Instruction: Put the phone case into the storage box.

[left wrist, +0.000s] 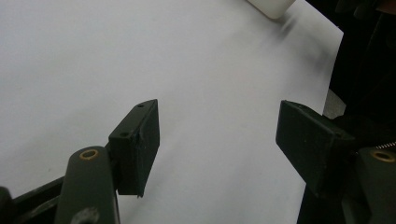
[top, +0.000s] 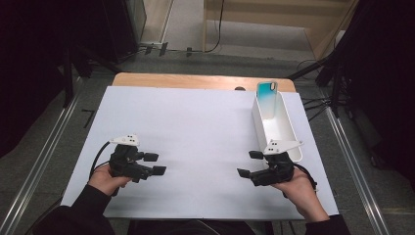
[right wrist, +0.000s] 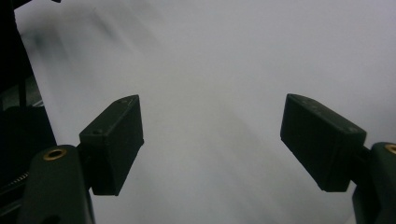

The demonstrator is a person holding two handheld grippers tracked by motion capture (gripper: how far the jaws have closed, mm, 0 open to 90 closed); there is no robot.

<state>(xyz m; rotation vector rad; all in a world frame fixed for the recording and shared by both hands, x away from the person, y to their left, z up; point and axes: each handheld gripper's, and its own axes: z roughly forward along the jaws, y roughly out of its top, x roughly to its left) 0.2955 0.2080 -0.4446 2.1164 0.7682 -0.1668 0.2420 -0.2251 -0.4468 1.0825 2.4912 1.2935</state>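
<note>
your right gripper stands with jaws apart and empty, just beside the white tray. your left gripper is likewise wide, empty, over the white board.

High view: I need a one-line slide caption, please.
Two hand-held black tongs, left and right, rest open on a white board beside a long white tray.

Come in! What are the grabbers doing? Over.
Left gripper open, empty. Right gripper open, empty, beside white bin. Teal case standing in bin's far end, untouched. Nothing in the way.
</note>
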